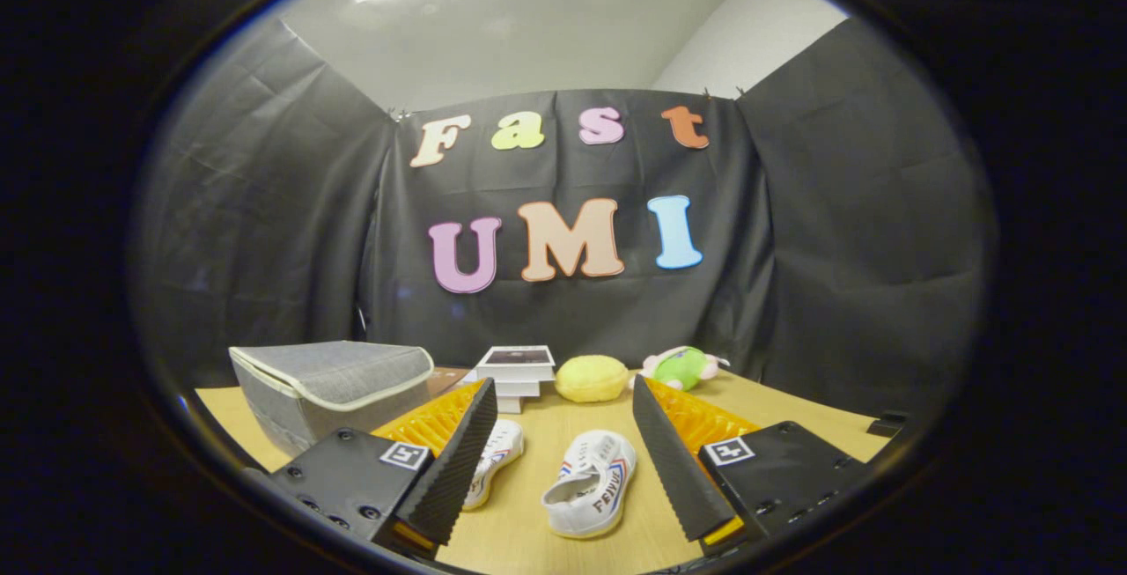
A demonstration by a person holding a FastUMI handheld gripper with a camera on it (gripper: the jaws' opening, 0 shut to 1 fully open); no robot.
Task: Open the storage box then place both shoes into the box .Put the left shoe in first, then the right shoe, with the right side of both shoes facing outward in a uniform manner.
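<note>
The table [563, 434] was light wood, with black cloth walls hung behind it. On it sat a grey storage box [330, 390] with its soft lid closed and a white trim running along the lid's edge. The box was off to the side of the left finger, a bit beyond it.

The tool [563, 460] hung low over the table with its 2 fingers spread wide. It held nothing. 2 white shoes lay between the fingers. One shoe [592, 482] was right in the middle, lying on its side. The other shoe [493, 460] was close to the left finger and partly hidden behind it. I could not tell which one was the left shoe.

Farther back were a stack of books [517, 372], a yellow soft toy [592, 379] and a green soft toy [682, 367], all well apart from the shoes.

The box looked shut, so opening it seemed to be the first job. To do that well, the tool would need to turn toward the box and reach the front edge of the lid near the trim. One finger should slip under the lip, then the 2 should pinch the edge and lift it up and back slowly. The box looked soft and light, so a hard pull could drag it along the table. The lid should go all the way back so it would not flop shut.
</note>
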